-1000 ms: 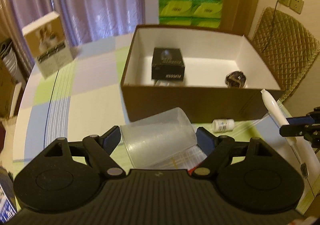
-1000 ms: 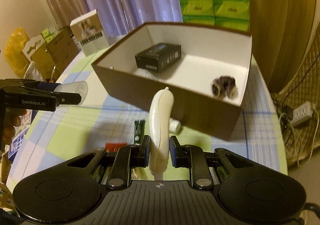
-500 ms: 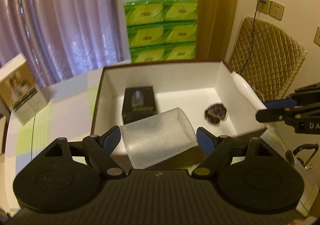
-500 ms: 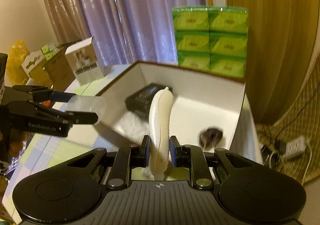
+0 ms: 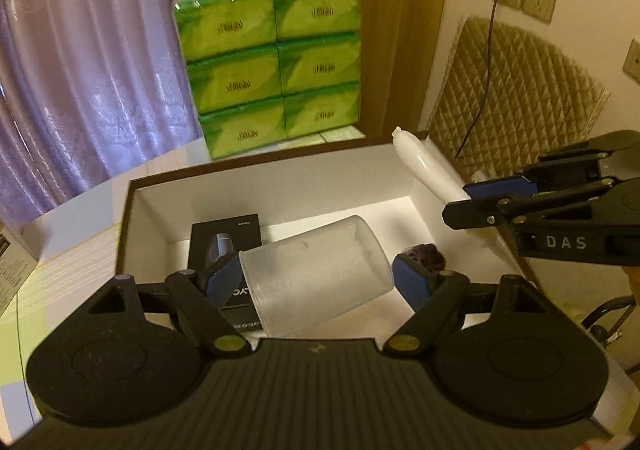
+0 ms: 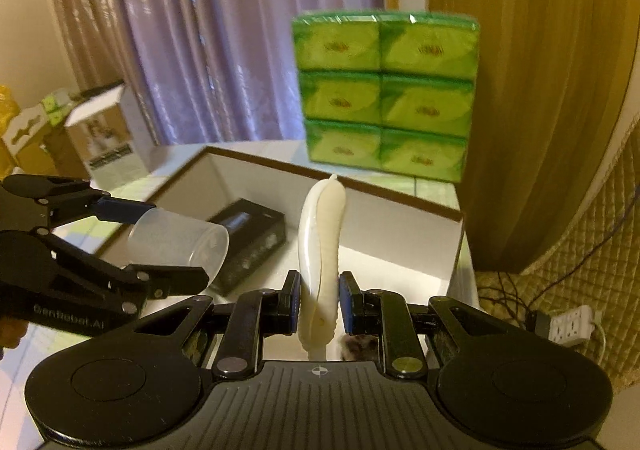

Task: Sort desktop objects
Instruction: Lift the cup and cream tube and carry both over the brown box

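Note:
My left gripper [image 5: 316, 282] is shut on a translucent plastic cup [image 5: 316, 274], held on its side above the brown box [image 5: 256, 170] with the white interior. My right gripper [image 6: 319, 304] is shut on a long white comb-like handle [image 6: 321, 246], upright over the box's right part. In the left wrist view the white handle [image 5: 424, 170] and right gripper [image 5: 480, 198] hover at the box's right wall. In the right wrist view the cup [image 6: 178, 242] and left gripper [image 6: 148, 238] are at the left. Inside the box lie a black carton [image 5: 226, 242] and a dark hair tie [image 5: 426, 252].
A stack of green tissue packs [image 5: 272, 66] stands behind the box against purple curtains. A white product box [image 6: 106, 138] stands on the table to the left. A quilted chair [image 5: 516, 90] and a power strip [image 6: 568, 324] are to the right.
Both grippers have moved forward and up, from in front of the box to above its interior. The cup and white handle stayed gripped.

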Motion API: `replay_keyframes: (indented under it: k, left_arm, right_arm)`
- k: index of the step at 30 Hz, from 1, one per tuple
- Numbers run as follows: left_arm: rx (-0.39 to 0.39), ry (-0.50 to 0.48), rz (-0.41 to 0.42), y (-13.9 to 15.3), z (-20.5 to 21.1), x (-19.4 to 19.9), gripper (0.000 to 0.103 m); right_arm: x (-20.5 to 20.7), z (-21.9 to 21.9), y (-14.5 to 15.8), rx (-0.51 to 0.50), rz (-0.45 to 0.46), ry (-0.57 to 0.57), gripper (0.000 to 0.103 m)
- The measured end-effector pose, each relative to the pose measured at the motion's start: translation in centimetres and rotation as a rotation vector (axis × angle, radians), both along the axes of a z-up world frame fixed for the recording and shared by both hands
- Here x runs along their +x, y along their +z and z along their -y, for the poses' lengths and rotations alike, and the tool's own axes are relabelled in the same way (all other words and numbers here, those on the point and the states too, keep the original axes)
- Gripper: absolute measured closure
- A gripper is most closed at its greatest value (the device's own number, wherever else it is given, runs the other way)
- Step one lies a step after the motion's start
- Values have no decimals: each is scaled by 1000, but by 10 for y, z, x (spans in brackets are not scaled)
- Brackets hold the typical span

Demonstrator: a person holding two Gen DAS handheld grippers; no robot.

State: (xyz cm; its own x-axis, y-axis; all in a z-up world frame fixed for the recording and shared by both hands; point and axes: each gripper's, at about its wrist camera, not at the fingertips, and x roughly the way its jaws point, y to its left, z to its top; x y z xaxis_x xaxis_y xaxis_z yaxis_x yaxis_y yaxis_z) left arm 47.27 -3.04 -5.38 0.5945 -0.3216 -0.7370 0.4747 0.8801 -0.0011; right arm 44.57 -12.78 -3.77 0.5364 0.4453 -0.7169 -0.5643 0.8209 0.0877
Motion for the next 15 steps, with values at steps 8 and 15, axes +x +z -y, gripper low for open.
replay_keyframes:
  k: [8, 15]
  left_arm:
    - [65, -82, -68, -38, 23, 29, 23]
    - [137, -139, -111, -64, 37, 41, 23]
  right_arm:
    - [24, -13, -35, -99, -35, 23, 86]
    - [31, -14, -50, -121, -71, 48, 86]
